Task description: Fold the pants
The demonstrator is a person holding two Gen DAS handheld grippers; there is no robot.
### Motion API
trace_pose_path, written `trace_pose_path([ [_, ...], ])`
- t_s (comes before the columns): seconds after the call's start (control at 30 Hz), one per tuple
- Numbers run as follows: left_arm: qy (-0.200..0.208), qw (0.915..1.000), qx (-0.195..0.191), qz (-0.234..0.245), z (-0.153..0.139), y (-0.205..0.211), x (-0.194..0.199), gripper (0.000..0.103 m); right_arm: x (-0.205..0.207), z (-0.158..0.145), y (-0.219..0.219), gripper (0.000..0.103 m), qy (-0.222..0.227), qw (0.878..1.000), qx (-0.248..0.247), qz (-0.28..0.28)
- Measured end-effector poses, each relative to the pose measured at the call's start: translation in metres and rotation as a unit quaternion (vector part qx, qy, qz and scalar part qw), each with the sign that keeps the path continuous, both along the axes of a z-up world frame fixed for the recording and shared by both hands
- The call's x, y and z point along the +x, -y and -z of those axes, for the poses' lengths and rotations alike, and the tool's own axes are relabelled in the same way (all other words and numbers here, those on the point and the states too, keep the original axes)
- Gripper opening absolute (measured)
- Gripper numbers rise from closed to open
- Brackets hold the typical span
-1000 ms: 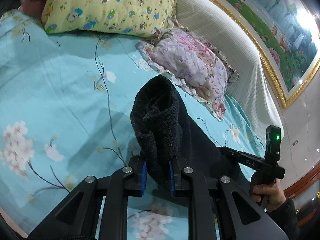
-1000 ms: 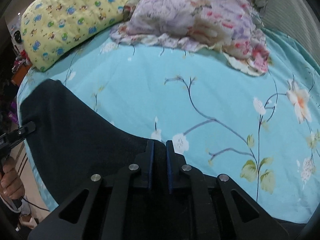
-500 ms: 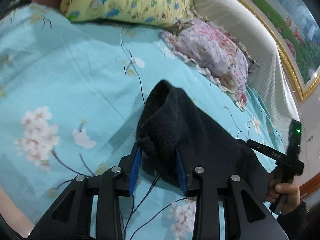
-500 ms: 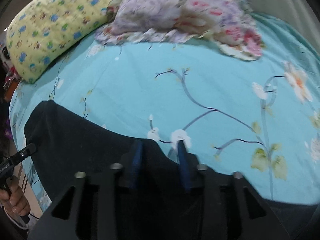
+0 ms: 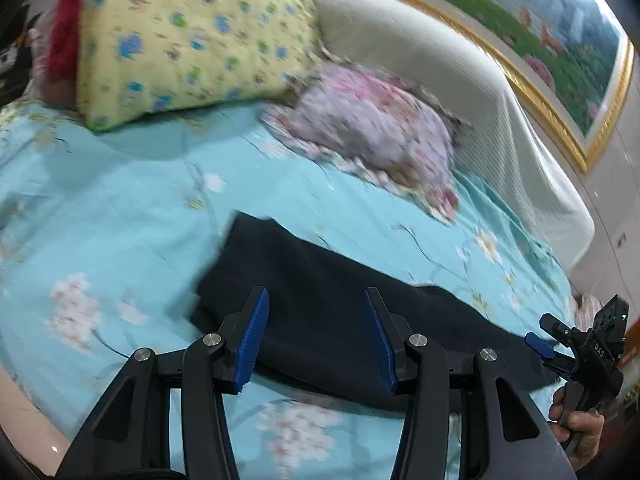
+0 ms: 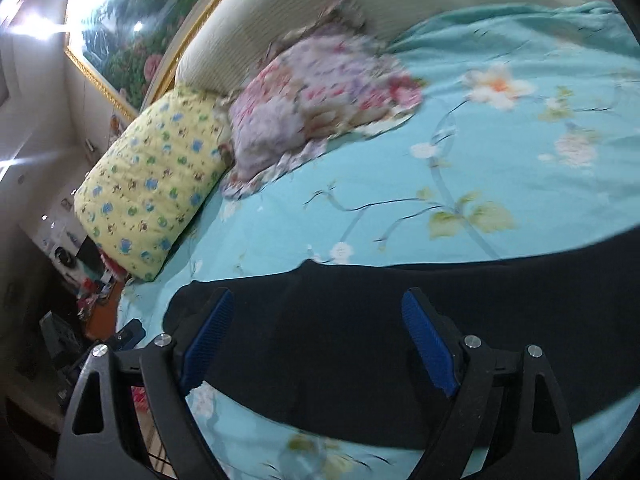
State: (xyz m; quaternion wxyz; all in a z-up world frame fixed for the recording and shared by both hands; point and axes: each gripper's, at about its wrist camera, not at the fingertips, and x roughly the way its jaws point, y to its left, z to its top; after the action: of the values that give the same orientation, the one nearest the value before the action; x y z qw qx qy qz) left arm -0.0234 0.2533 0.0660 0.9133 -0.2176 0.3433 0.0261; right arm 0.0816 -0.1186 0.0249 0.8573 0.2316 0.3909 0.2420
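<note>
Now the pants [image 5: 320,300] lie flat beneath both grippers' just-opened fingers [image 5: 252,336] (nothing gripped).

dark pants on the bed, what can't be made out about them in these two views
- Dark fabric pants, left wrist view: near edge hidden behind the open left tongs.
- Right wrist view: pants cut off at the right edge; waistband and legs indistinguishable.
- Layer count: too dark and blurred.

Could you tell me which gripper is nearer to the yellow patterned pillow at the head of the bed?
Left. The left gripper hovers open over the end of the dark pants on the side where the yellow pillow lies; the right gripper, also open, is over their other end.
</note>
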Motion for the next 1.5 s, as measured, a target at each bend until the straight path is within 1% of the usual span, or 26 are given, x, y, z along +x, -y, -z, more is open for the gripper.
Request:
trace_pose_path([
  [0.1,-0.018,0.9993,-0.009,0.031,0.007,0.025,0.01,0.049,-0.015,0.003,0.017,0.086,-0.012,1.0,-0.011,0.019],
  [0.2,-0.029,0.998,-0.006,0.056,0.011,0.048,0.014,0.049,-0.03,0.006,0.035,0.086,-0.015,0.999,-0.021,0.045],
  [0.23,-0.034,0.9969,-0.005,0.07,0.013,0.058,0.016,0.049,-0.034,0.007,0.043,0.086,-0.016,0.998,-0.017,0.056],
  [0.3,-0.041,0.995,-0.001,0.091,0.014,0.075,0.019,0.05,-0.043,0.012,0.062,0.086,-0.019,0.997,0.009,0.08],
  [0.4,-0.047,0.9919,0.007,0.117,0.016,0.098,0.024,0.051,-0.053,0.019,0.087,0.087,-0.03,0.993,0.021,0.113],
  [0.5,-0.051,0.9864,0.026,0.154,0.015,0.126,0.029,0.058,-0.063,0.02,0.106,0.091,-0.027,0.99,0.012,0.139],
  [0.57,-0.053,0.9811,0.036,0.183,0.016,0.145,0.033,0.058,-0.07,0.021,0.117,0.092,-0.028,0.987,0.005,0.155],
  [0.7,-0.062,0.9721,0.04,0.222,0.018,0.176,0.041,0.062,-0.081,0.027,0.146,0.092,-0.042,0.982,0.018,0.182],
  [0.83,-0.074,0.9661,0.038,0.244,0.021,0.198,0.051,0.062,-0.091,0.031,0.166,0.092,-0.042,0.978,0.023,0.202],
  [0.97,-0.08,0.9612,0.045,0.26,0.02,0.216,0.061,0.063,-0.096,0.034,0.177,0.092,-0.044,0.975,0.029,0.215],
  [1.17,-0.084,0.9525,0.059,0.287,0.02,0.243,0.075,0.065,-0.101,0.03,0.19,0.092,-0.029,0.971,0.014,0.238],
  [1.3,-0.089,0.9441,0.066,0.311,0.02,0.266,0.088,0.066,-0.101,0.029,0.199,0.092,-0.03,0.967,0.005,0.253],
  [1.4,-0.089,0.9372,0.078,0.328,0.021,0.285,0.099,0.067,-0.1,0.033,0.211,0.092,-0.037,0.961,0.004,0.275],
  [1.5,-0.089,0.9325,0.081,0.341,0.019,0.302,0.109,0.068,-0.093,0.039,0.223,0.084,-0.048,0.956,0.01,0.29],
])
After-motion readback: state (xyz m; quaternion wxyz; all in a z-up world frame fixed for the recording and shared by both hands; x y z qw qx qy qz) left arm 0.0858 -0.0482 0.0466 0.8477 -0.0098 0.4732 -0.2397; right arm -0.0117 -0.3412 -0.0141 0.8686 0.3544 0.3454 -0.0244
